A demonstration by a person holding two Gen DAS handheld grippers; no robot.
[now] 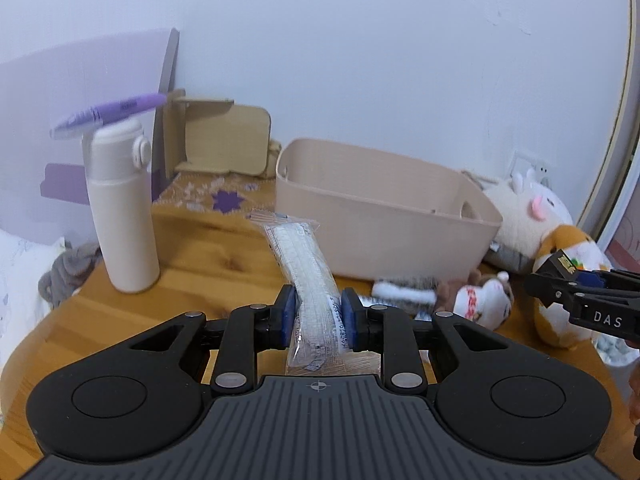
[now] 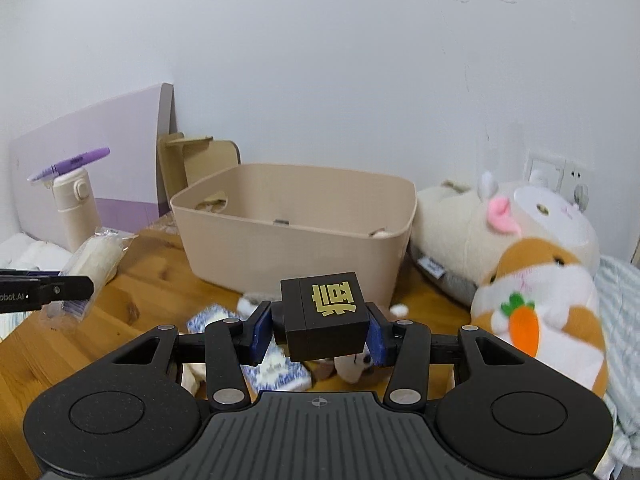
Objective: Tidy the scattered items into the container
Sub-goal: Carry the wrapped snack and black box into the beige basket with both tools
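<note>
A clear plastic packet of white sticks, perhaps cotton swabs, stands tilted, pinched above the wooden counter. A black box with a gold character is clamped too, lifted clear. Behind both sits the beige container, open-topped, nearly empty, on the counter.

The beige bin is seen open-topped and nearly empty, with clear air above its rim. Its right side is crowded by plush toys; a white bottle is stood well left.
</note>
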